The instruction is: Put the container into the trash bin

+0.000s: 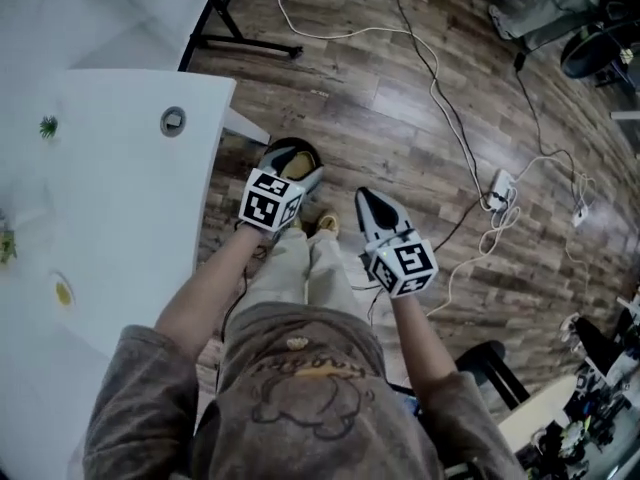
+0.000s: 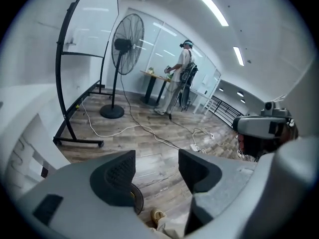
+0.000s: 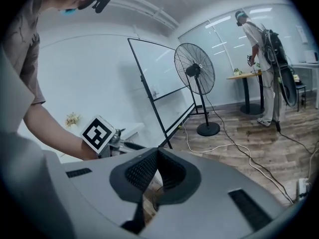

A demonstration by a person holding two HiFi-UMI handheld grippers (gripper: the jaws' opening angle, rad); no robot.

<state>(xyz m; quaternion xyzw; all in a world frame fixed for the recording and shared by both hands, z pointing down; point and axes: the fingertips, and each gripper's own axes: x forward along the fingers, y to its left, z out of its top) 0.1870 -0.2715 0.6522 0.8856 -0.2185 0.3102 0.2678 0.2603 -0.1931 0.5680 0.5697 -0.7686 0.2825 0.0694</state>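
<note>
A dark round trash bin [image 1: 287, 149] stands on the wood floor beside the table's corner, with something pale yellow inside it; I cannot make out the container itself. My left gripper [image 1: 298, 171] hangs above the bin with its jaws wide apart. In the left gripper view the left gripper [image 2: 156, 156] has only floor between its jaws, and the bin's rim [image 2: 135, 199] shows below the left jaw. My right gripper [image 1: 365, 203] is held up to the right of the bin. In the right gripper view its jaws [image 3: 158, 152] meet at the tips with nothing between them.
A white table [image 1: 120, 178] fills the left of the head view. Cables [image 1: 440, 98] and a power strip [image 1: 500, 184] lie across the floor to the right. A whiteboard stand [image 2: 75, 108], a standing fan [image 2: 122, 59] and another person [image 2: 180, 78] at a far table are behind.
</note>
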